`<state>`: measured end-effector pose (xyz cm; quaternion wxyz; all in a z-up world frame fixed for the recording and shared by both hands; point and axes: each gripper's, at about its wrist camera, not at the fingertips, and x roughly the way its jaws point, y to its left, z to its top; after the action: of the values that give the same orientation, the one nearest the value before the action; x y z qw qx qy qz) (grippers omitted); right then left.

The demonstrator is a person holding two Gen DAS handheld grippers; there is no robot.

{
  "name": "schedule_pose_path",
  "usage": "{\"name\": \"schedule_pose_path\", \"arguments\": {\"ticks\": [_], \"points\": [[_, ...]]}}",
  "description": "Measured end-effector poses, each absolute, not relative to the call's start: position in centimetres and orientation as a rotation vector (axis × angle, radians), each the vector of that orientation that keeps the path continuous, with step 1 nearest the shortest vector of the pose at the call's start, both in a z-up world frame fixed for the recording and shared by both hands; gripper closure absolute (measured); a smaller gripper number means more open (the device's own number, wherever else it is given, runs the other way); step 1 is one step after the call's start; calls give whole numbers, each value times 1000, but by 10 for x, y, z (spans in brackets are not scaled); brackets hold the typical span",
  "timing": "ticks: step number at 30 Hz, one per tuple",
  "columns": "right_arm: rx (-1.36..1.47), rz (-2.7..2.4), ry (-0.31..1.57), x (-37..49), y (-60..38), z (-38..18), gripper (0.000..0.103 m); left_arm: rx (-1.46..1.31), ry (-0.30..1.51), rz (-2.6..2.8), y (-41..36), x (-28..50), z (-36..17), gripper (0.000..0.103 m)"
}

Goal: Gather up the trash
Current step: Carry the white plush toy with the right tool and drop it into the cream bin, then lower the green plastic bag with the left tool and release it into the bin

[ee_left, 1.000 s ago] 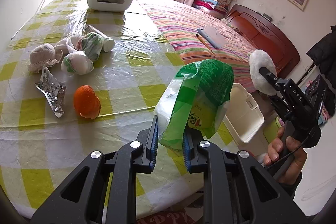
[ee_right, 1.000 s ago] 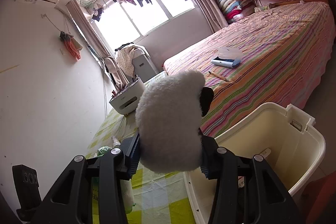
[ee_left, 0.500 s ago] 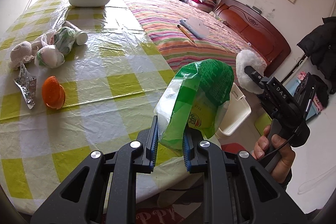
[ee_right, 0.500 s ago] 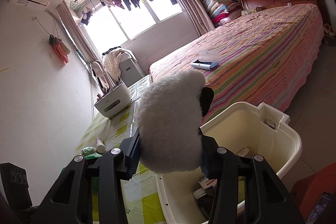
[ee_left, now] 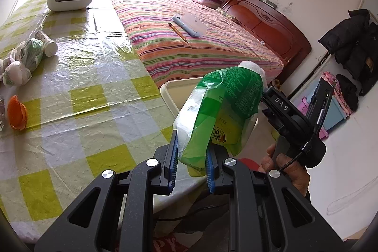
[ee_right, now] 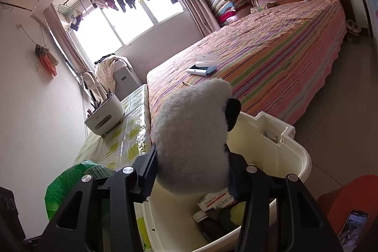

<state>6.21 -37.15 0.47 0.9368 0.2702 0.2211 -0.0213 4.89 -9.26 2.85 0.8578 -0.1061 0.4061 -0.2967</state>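
Left hand-held gripper (ee_left: 191,167): clamped on green-and-white plastic bag (ee_left: 222,108), lower centre of left wrist view; over last sec. it has swung off the bench (ee_left: 78,96) toward the bin, so bench edge now sits left of the bag instead of under it.
Right hand-held gripper (ee_right: 190,172): closed on white fluffy wad (ee_right: 192,141), centre of right wrist view; a dark patch shows at the wad's upper right edge, what it is can't tell.
What changed, right side: cream bin (ee_right: 293,152) filled only the lower right corner a sec. ago; now its open mouth lies directly below and behind the wad, contents visible.
Bin contents: a printed box (ee_right: 218,201), a dark bottle (ee_right: 208,224) and a dark-green lump w/ yellow patch, lower centre of frame.
What changed, left side: bin rim (ee_left: 174,86) now peeks out just behind the bag, centre of frame; right tool's black body sits to the bag's right, the wad's white tip showing above the bag.
Meaning for task: both loads look staged at the bin — wad appears in drop position; bag prob. needs a bit more travel rightward.
Left on bench: orange peel (ee_left: 16,113), tied white and green bags (ee_left: 23,61) and a small white bottle (ee_left: 48,44), far left of frame — more trips likely.
Risk: light bag could cling to the pads or drift past the rim on release.
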Motion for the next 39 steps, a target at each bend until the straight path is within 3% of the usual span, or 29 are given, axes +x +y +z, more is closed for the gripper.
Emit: {"name": "schedule_pose_path", "arguments": {"ticks": [12,23,39], "points": [[651,-52,506,77,-384,-17,37,-245,865,-589,-84,55,27,84],[746,-164,356,48,-407,-9,36,-205,895,-579,-107,79,28,84],[788,-158,287,32,-417,-3,35,-72,934,-545,-167,113,22,83]]}}
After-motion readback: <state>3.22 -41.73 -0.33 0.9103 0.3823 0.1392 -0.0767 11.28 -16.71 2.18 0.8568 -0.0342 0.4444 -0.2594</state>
